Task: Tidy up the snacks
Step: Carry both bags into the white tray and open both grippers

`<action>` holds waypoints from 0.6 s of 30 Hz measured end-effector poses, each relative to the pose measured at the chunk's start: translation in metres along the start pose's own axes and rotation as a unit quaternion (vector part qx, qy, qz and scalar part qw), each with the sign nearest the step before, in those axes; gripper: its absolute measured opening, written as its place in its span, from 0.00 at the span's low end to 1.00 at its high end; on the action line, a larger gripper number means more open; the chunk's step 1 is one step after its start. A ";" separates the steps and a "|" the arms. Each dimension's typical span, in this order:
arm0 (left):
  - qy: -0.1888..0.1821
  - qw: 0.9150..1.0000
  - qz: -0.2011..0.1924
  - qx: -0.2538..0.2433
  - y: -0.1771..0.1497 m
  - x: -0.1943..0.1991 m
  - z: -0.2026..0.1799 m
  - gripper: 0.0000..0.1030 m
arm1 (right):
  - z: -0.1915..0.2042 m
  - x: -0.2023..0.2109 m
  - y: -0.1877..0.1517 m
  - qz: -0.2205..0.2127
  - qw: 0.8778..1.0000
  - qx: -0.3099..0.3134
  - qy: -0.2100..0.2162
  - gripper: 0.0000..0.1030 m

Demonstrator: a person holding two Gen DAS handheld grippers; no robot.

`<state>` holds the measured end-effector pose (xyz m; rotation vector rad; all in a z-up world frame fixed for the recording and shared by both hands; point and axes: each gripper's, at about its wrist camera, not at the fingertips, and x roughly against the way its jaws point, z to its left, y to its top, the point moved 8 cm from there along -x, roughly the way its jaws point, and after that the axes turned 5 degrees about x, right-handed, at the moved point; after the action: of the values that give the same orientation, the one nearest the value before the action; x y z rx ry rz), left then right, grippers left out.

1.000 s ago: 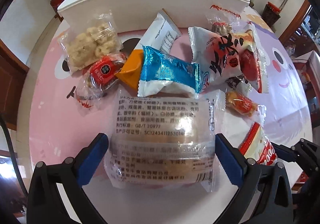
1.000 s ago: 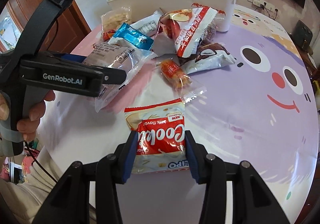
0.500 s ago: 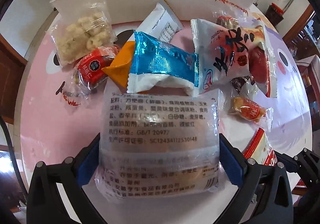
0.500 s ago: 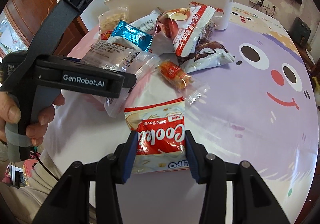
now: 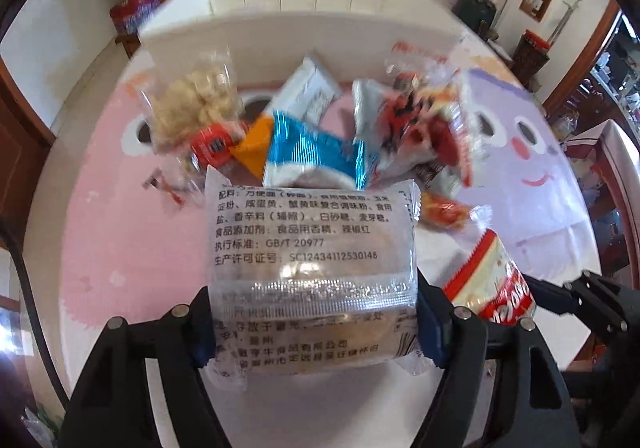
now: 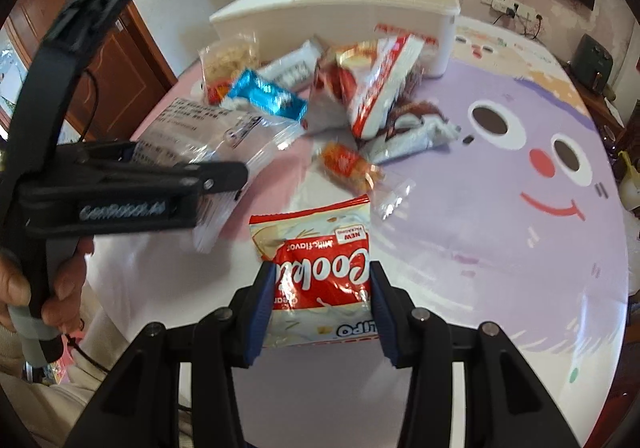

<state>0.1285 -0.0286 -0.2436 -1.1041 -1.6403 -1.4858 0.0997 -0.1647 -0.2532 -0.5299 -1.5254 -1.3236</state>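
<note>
My left gripper is closing its jaws, and the blue pads press both sides of a clear packet with black print. In the right wrist view that packet hangs above the table, with a hand on the gripper's handle. My right gripper is shut on a red and white cookie packet low over the near part of the table. The same packet shows at the right of the left wrist view.
A white bin stands at the table's far side. In front of it lie several snacks: a puffed-snack bag, a blue packet, a big red and white bag, an orange candy. A cartoon-face cloth covers the table.
The left gripper's jaws have drawn in onto the clear packet and lifted it off the table. The right gripper and its cookie packet have stayed put.
</note>
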 end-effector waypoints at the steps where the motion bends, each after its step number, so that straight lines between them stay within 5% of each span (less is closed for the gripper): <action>1: 0.000 1.000 -0.008 -0.003 0.004 0.005 0.001 0.72 | 0.000 0.006 0.005 -0.008 1.000 -0.002 0.000 0.44; 8: 0.000 0.996 -0.082 -0.014 0.055 0.072 -0.002 0.73 | -0.009 0.050 0.061 -0.073 0.997 -0.023 -0.004 0.44; 18: 0.015 0.989 -0.146 -0.012 0.156 0.133 0.002 0.74 | -0.029 0.134 0.194 -0.190 0.980 -0.042 -0.043 0.44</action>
<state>0.2119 -0.0060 -0.0582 -0.8755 -1.8258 -1.7015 0.2187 -0.1687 -0.0473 -0.3621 -1.7045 -1.6814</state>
